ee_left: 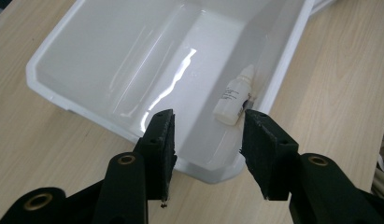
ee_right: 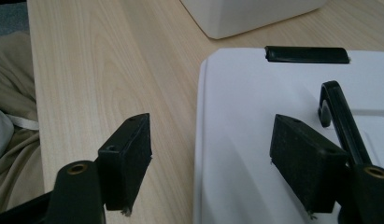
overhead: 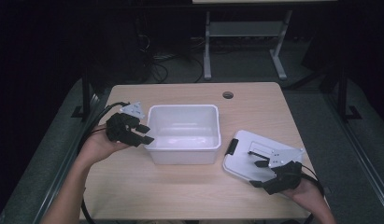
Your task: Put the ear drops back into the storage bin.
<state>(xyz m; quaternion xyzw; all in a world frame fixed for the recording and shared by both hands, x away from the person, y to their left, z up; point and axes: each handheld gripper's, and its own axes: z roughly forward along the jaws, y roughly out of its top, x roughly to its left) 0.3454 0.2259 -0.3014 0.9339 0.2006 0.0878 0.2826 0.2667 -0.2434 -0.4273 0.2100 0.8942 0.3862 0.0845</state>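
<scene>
The white bin stands near the middle of the desk, open side up. A small white dropper bottle lies on its side inside the bin, against one wall. The left tool hangs at the bin's left rim; in the left gripper view its jaws stand apart above the bin's corner, nothing between the pads, the bottle just beyond them. The white lid with its black latch lies flat on the desk to the right of the bin. The right tool sits at the lid's near edge, jaws wide apart and empty, one over the lid and one over bare desk.
</scene>
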